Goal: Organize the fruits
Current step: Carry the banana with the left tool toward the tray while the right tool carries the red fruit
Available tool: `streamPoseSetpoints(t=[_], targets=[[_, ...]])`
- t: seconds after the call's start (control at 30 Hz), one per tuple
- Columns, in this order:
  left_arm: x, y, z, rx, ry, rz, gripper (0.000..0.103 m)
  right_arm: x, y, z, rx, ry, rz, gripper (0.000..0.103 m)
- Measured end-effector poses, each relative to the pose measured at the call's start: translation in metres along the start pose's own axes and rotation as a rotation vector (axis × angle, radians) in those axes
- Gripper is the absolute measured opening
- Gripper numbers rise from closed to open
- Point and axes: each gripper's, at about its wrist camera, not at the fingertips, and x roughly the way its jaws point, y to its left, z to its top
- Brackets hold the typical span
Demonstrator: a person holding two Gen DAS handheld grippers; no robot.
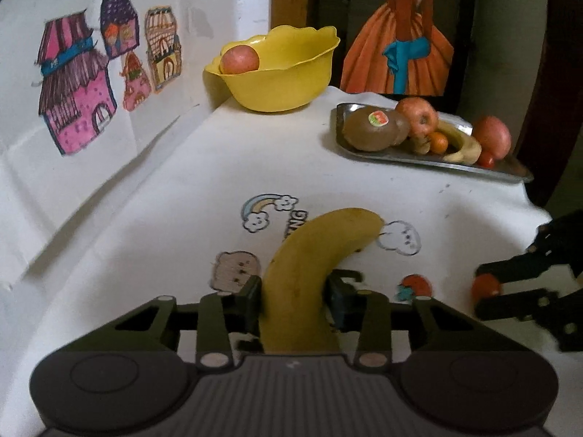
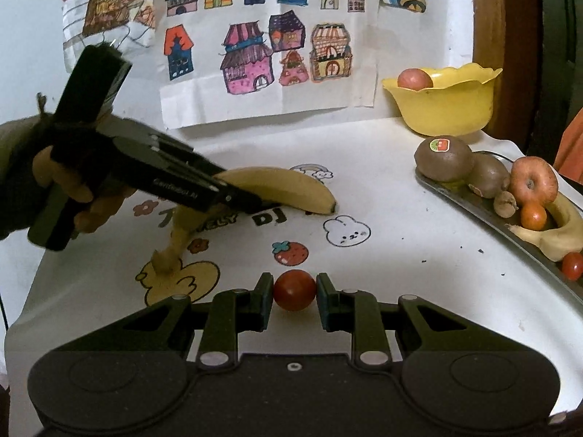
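On the white bench (image 2: 400, 218), among its printed cartoon figures, both fruits now being handled lie low near the front edge. The left hand-held gripper (image 1: 295, 298) has its fingers pressed against either side of a banana (image 1: 309, 273), pinching it around the middle; from the right wrist view the stem end looks to touch the cloth, though I cannot tell whether the fruit has left the surface. The right hand-held gripper (image 2: 294, 300) straddles a cherry tomato (image 2: 294, 290) — its fingers sit just beside the skin on both sides, with thin gaps showing, so it reads as spread, not yet clamped. Further back stand a yellow bowl (image 2: 448, 116) holding one apple (image 2: 413, 79) and a metal tray (image 2: 473, 200) crowded with kiwis, an apple, another banana and small fruits. The step in hand seems to be the pickup. Next, the right fingers need a gentle close — the tomato will roll or bruise — then each fruit needs a lift and carry toward its container.
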Motion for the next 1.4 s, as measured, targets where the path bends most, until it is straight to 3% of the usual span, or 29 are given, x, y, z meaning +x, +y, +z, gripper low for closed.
streamPoseSetpoints(t=[0.13,0.33,0.5,0.8,0.93,1.4], targets=[[0.000,-0.009,0.001,-0.044,0.009,-0.036,0.040,-0.005,-0.006,-0.002,0.021,-0.017,-0.012,0.027],[0.005,-0.037,0.002,0.056,0.008,-0.068,0.041,-0.017,-0.015,-0.012,0.049,-0.020,-0.037,0.027],[0.013,-0.051,0.003,0.116,-0.004,-0.051,0.043,-0.026,-0.021,-0.016,0.068,-0.032,-0.062,0.027],[0.008,-0.067,-0.003,0.139,-0.040,-0.035,0.040,-0.031,-0.028,-0.019,0.077,-0.058,-0.071,0.028],[0.006,-0.073,-0.005,0.149,-0.040,-0.048,0.040,-0.031,-0.025,-0.023,0.073,-0.061,-0.065,0.035],[0.003,-0.075,-0.003,0.119,-0.057,-0.027,0.040,-0.017,-0.020,-0.025,0.014,-0.002,-0.048,0.032]])
